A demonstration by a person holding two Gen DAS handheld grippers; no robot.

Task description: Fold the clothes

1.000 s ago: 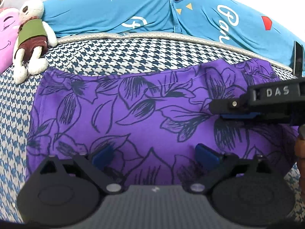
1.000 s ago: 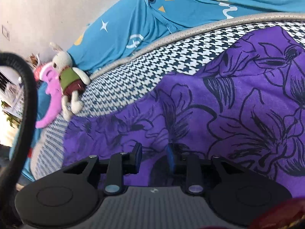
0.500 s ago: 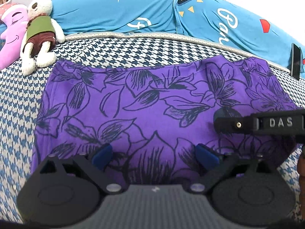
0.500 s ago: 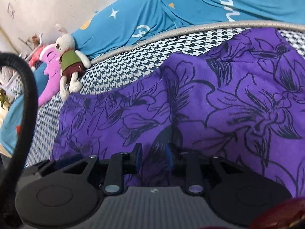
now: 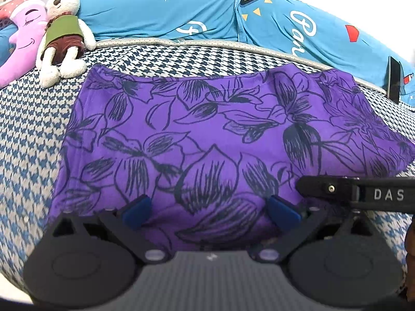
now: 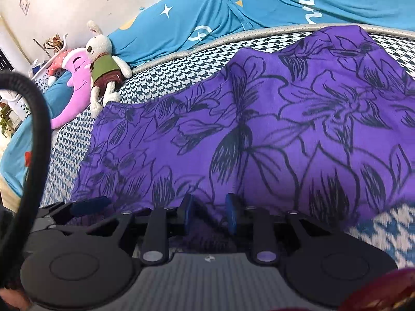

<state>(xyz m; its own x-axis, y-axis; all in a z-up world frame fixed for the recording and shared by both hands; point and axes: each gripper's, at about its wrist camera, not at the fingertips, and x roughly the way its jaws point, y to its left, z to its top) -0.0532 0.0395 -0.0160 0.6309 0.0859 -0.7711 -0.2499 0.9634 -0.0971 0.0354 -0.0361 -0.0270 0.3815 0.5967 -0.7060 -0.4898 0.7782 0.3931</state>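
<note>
A purple garment (image 5: 207, 129) printed with dark flowers lies spread flat on the houndstooth bed cover (image 5: 31, 129). My left gripper (image 5: 210, 210) hovers open over the garment's near edge, its blue pads wide apart and empty. My right gripper (image 6: 208, 212) sits at the same near edge further right, its pads close together with a bunch of the purple cloth (image 6: 285, 129) pinched between them. One finger (image 5: 337, 190) of the right gripper crosses the left wrist view at the lower right. A blue pad of the left gripper's finger (image 6: 88, 203) shows low on the left in the right wrist view.
A white plush rabbit (image 5: 62, 33) and a pink moon cushion (image 5: 20, 49) lie at the far left. Blue printed bedding (image 5: 207, 13) runs along the back. A dark phone (image 5: 394, 77) stands at the far right. A black cable (image 6: 39, 129) hangs at left.
Both grippers have drawn back toward me, so more of the garment and the bed shows. The right gripper keeps its hold on the cloth; the left stays open.
</note>
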